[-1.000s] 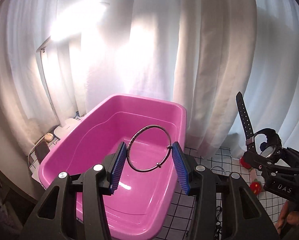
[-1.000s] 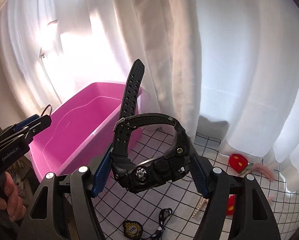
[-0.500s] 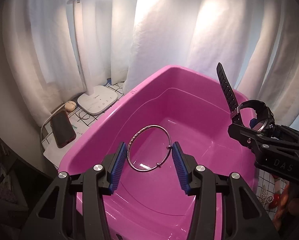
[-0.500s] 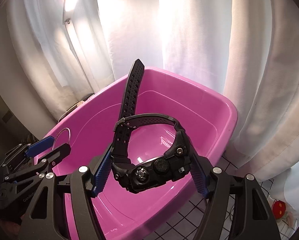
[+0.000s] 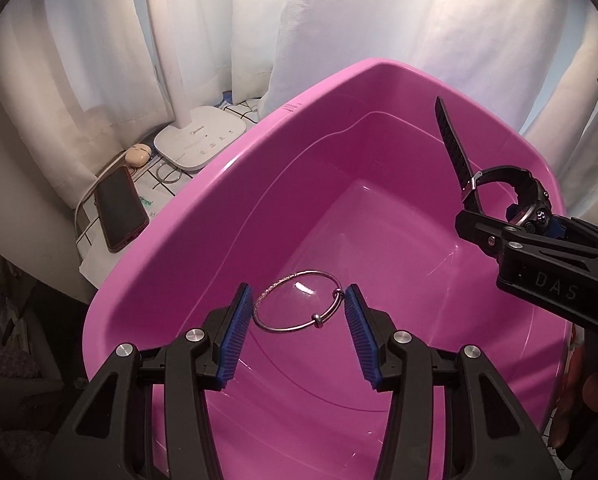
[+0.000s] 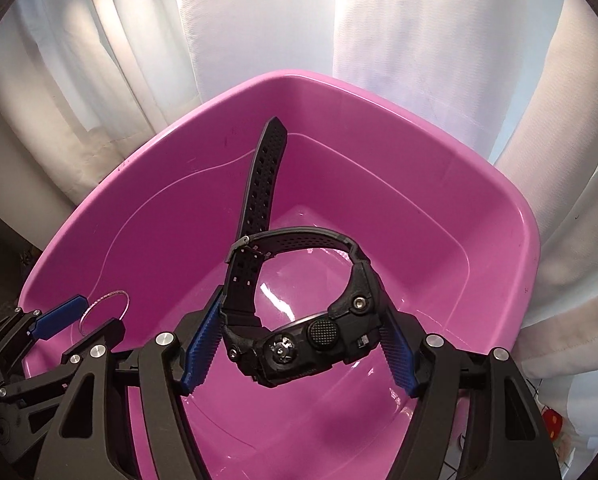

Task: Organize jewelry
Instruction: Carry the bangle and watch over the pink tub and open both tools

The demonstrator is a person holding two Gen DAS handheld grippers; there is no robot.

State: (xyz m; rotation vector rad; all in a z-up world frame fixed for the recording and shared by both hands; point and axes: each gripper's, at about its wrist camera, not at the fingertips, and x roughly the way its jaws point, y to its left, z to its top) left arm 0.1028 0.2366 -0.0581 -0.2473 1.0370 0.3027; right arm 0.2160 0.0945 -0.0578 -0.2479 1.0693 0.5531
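Glossy pink plastic tub. Thin silver wire bangle, one stretch textured. Matte black rubber watch, strap perforated in rows. Black-framed tongs, blue ribbed pads. White pleated curtain. White worktop, black grid lines.

The large pink plastic tub fills the middle, with the white curtain behind it at twelve o'clock. Above its floor hang the thin silver wire bangle at six o'clock and the black rubber-strapped wristwatch at three. Outside the rim at ten o'clock lie the dark smartphone, the white lamp base and a small metal ring between them.
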